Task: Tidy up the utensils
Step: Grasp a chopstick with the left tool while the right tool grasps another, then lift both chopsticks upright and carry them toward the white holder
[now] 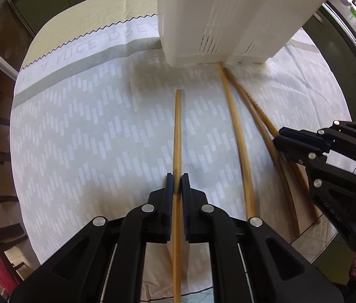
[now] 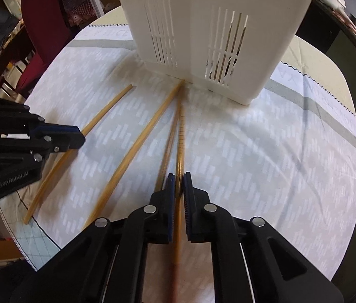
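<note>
Several wooden chopsticks lie on a patterned white cloth in front of a white slotted utensil holder [image 1: 228, 17] [image 2: 215, 32]. My left gripper [image 1: 177, 183] [image 2: 78, 136] is shut on the leftmost chopstick [image 1: 178, 126] [image 2: 107, 111], which runs between its pads toward the holder. A loose chopstick [image 1: 236, 126] [image 2: 142, 136] lies in the middle. My right gripper [image 2: 178, 184] [image 1: 278, 136] is shut on the rightmost chopstick [image 2: 181, 139], with another chopstick [image 2: 170, 139] [image 1: 251, 101] lying right beside it on the left.
The cloth [image 1: 77, 139] [image 2: 266, 164] covers a rounded table [image 1: 102, 7]. A red chair [image 2: 41, 30] stands past the far left edge, and dark cabinets [image 2: 354, 75] sit to the right. Open cloth lies left of the left gripper and right of the right gripper.
</note>
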### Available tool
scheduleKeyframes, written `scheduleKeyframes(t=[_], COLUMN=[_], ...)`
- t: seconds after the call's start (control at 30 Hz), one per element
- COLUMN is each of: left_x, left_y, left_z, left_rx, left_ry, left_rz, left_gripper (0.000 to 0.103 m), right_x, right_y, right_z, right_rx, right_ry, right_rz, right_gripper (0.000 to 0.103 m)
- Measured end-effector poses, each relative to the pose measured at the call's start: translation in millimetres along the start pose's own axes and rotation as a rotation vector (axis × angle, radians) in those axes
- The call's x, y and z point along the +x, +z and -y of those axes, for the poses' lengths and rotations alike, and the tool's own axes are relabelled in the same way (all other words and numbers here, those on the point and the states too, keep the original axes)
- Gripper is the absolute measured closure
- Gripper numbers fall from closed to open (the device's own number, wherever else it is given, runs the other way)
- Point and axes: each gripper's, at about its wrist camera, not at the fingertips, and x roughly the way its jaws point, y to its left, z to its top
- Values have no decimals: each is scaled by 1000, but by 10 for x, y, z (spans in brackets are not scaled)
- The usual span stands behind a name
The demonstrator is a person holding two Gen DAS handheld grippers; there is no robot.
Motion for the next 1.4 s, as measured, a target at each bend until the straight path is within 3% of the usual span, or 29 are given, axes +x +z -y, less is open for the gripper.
scheduleKeyframes(t=[0.13,0.4,0.67,0.9,1.4], left_x=[-54,-561,-1033,-1347,-1532], left_y=[9,-85,-346,-519,-610], left_z=[-37,-228,-291,-226,-136], left_rx=[-14,-23,-13,-9,10], left_ry=[4,-20,-40,-54,-53], left_rz=[36,148,244,322,371], left_gripper=[97,97,97,97,97], right_x=[-97,-642,-1162,-1362,-1589], right_y=[7,-117,-308,-455,-594], right_z=[43,142,233,348,434], right_rx=[21,33,54,88,110], right_ry=[31,60,72,66,65], right_rz=[39,166,278,334,405], right_gripper=[96,96,96,96,96])
